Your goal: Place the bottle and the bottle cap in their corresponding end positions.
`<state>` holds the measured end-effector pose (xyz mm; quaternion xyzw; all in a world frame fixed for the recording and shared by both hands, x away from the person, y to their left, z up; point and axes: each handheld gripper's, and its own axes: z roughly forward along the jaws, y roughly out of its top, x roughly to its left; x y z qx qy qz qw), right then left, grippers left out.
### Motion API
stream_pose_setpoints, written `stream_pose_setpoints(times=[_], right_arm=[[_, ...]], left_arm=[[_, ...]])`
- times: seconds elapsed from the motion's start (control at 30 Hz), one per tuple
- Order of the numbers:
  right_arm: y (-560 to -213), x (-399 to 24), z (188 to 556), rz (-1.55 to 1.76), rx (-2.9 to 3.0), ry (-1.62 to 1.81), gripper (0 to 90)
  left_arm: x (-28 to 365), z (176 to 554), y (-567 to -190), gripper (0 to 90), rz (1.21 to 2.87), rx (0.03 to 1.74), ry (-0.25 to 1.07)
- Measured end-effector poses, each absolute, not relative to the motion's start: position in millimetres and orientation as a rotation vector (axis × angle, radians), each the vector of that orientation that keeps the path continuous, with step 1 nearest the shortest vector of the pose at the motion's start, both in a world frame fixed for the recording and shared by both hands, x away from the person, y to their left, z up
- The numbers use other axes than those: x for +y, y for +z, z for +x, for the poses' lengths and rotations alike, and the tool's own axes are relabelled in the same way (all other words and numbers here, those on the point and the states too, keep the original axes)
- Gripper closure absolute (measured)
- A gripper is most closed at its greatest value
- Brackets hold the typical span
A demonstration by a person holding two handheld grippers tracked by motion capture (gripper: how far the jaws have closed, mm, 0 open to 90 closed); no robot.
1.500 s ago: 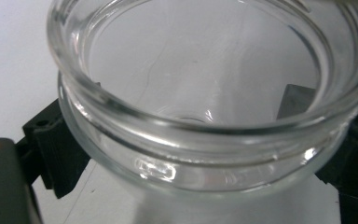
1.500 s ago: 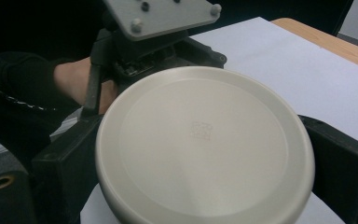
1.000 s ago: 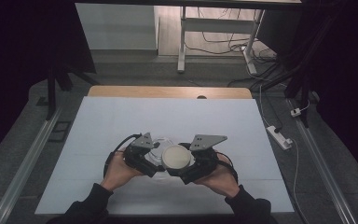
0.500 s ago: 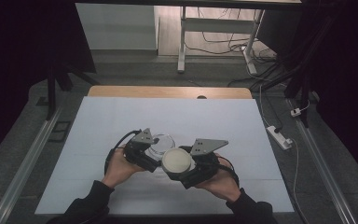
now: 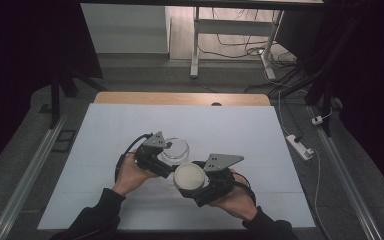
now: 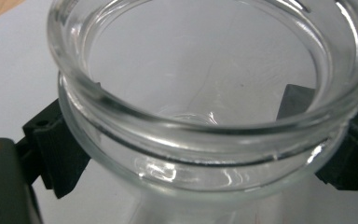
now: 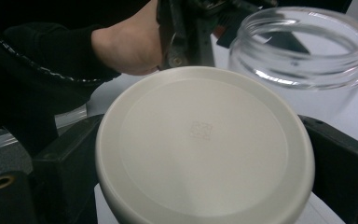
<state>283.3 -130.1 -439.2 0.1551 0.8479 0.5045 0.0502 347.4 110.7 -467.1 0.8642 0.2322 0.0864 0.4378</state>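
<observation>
The right gripper (image 5: 192, 181) clamps a white lid (image 5: 189, 176) by its rim, one jaw on each side, lifted clear just beside the jar. The left gripper (image 5: 166, 159) grips a clear glass jar (image 5: 175, 149) below its thick rim, upright on the white table (image 5: 260, 150). So the lid is off and the jar stands open (it looks empty); what is left, I judge, is setting the lid down. The table around is bare; nothing blocks either hand, though the grippers sit close together.
</observation>
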Motion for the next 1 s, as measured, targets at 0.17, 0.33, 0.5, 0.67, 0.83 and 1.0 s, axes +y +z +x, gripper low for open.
stream_pose_setpoints(times=[0.17,0.33,0.5,0.67,0.83,1.0], right_arm=[[-444.7,-132.1,280.3,0.478,2.581,1.525,7.3],[-450.1,-135.8,277.5,0.482,2.575,1.527,7.3],[-457.4,-138.6,274.2,0.48,2.587,1.509,7.3],[-464.4,-139.6,271.1,0.481,2.6,1.496,7.3],[-471.0,-137.3,268.9,0.479,2.62,1.485,7.3],[-477.7,-134.3,268.0,0.473,2.639,1.458,7.3]], left_arm=[[107.6,354.9,-466.6,7.8,2.143,0.586,0.22],[104.6,362.3,-466.9,7.8,2.136,0.597,0.227],[102.4,369.3,-467.2,7.8,2.134,0.603,0.235],[97.3,375.5,-468.5,7.8,2.133,0.601,0.242],[91.7,381.1,-470.8,7.8,2.14,0.595,0.245],[89.6,386.5,-473.6,7.8,2.147,0.598,0.252]])
